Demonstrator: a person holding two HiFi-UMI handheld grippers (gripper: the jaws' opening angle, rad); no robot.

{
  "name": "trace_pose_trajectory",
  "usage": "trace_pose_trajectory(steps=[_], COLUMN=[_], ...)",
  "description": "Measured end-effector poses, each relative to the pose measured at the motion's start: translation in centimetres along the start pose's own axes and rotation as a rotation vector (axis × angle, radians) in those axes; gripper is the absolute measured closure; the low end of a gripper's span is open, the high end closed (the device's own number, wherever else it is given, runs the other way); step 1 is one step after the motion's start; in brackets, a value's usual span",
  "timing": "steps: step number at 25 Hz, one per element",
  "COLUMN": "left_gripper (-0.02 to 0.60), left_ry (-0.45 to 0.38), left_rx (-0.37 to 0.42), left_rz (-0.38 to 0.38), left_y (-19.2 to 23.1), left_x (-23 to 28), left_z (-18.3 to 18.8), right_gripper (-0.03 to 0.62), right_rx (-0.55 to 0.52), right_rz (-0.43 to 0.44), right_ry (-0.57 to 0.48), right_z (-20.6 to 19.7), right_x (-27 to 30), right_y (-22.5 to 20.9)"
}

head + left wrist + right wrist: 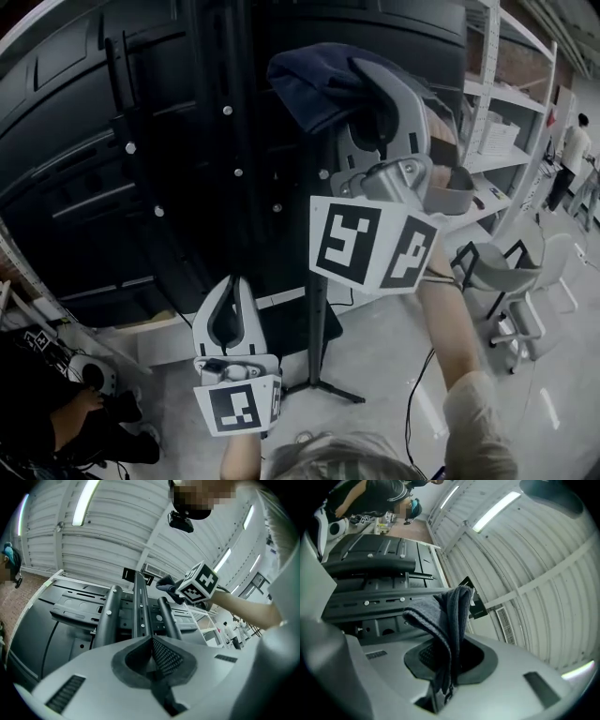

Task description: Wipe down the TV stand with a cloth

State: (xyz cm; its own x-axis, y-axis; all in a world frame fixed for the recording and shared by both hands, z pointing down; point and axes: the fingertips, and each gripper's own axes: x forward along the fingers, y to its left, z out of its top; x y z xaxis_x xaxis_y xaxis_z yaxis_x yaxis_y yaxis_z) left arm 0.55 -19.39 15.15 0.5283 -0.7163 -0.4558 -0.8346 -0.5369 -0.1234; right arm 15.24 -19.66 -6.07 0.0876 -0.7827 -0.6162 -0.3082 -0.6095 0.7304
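At the far left, a person in dark clothes (56, 422) crouches on the floor. Next comes the left gripper (234, 286), low in the head view. Its grey jaws are pressed together with nothing between them, and they point up at the black metal TV stand (225, 141). The stand's bolted upright rails (140, 606) rise in front of the left gripper (152, 641). Further right and higher, the right gripper (370, 80) is clamped on a dark blue-grey folded cloth (314, 80). The cloth (450, 616) droops over the jaws of the right gripper (447, 656), close against the stand's upper bracket; contact cannot be made out. A white shelving rack (487, 112) and a grey chair (492, 267) stand at the right.
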Motion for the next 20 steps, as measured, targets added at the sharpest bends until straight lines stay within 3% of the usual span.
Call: trace_pose_trajectory(steps=[20], left_gripper=[0.565], left_ry=[0.027], left_rx=[-0.032], left_rz=[-0.034], left_y=[-0.6], left_x=[0.5], left_z=[-2.0], right_gripper=[0.531], right_rx=[-0.136], right_rz=[0.191], right_ry=[0.055], right_z=[-0.9], right_x=[-1.2], right_y=[6.1])
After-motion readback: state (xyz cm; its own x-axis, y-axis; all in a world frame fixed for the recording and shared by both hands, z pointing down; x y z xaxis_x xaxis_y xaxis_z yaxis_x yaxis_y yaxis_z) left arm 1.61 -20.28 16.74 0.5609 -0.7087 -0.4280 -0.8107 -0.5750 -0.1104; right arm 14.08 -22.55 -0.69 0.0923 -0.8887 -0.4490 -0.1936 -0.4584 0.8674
